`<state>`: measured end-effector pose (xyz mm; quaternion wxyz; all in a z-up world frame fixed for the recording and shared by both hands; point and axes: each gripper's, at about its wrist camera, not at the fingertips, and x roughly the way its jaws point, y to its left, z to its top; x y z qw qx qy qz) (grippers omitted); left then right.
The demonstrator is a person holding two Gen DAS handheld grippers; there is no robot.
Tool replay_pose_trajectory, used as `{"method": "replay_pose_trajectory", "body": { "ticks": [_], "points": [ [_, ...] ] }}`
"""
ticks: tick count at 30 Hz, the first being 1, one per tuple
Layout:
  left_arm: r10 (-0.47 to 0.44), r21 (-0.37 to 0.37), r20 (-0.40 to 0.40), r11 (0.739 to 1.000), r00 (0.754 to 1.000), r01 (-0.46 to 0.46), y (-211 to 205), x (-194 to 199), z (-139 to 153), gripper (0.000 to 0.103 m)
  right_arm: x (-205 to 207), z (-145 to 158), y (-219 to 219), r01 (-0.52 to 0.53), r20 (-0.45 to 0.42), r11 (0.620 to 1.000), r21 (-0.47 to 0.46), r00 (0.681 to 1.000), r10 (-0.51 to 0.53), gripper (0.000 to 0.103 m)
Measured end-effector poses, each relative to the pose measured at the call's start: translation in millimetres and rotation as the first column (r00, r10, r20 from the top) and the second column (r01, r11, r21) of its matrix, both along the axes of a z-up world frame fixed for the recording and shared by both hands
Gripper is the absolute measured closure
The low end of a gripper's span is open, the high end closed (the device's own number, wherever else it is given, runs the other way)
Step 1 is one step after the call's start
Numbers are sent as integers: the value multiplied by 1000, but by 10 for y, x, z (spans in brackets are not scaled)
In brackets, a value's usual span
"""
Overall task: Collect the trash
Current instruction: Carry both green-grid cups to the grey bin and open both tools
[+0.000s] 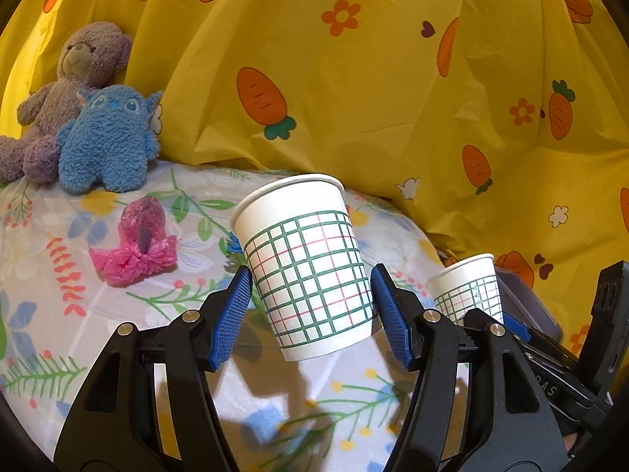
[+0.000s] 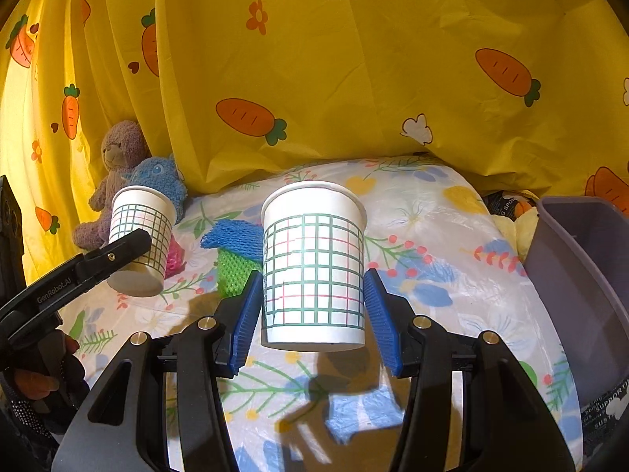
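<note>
My left gripper (image 1: 310, 310) is shut on a white paper cup (image 1: 306, 259) with a green and red grid print. The cup hangs tilted above the floral tablecloth (image 1: 70, 354). My right gripper (image 2: 312, 314) is shut on a second cup of the same kind (image 2: 314, 263), held upright off the cloth. In the right wrist view the left gripper (image 2: 129, 247) and its cup (image 2: 139, 236) show at the left. The right-hand cup (image 1: 468, 287) appears at the right edge of the left wrist view. A crumpled pink plastic bag (image 1: 137, 247) lies on the cloth, as do a blue foam net (image 2: 236, 236) and a green foam net (image 2: 234, 275).
A purple bin (image 2: 582, 275) stands at the right edge of the table. A brown plush bear (image 1: 74, 78) and a blue plush toy (image 1: 106, 137) sit at the back left. Behind the table hangs a yellow carrot-print curtain (image 1: 373, 78). A hand (image 2: 35, 381) holds the left tool.
</note>
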<state>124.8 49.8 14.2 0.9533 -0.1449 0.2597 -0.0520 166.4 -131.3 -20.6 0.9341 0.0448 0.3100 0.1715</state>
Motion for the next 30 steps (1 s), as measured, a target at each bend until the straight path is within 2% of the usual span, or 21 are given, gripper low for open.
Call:
{"method": "replay_pose_trajectory", "body": {
  "ticks": [9, 17, 22, 30],
  "points": [
    [-124, 22, 6, 992, 992, 124, -566, -116, 29, 42, -264, 61, -448, 87, 22, 996, 9, 996, -88, 51],
    [-240, 45, 20, 970, 970, 239, -1138, -122, 127, 42, -407, 146, -909, 186, 60, 983, 1, 981, -186, 51],
    [-341, 34, 41, 940, 939, 340, -1568, -43, 252, 42, -428, 254, -1317, 290, 96, 957, 1, 953, -288, 51],
    [-485, 18, 42, 875, 874, 484, -2370, 254, 351, 42, -357, 298, -2039, 478, 129, 878, -22, 872, -471, 51]
  ]
}}
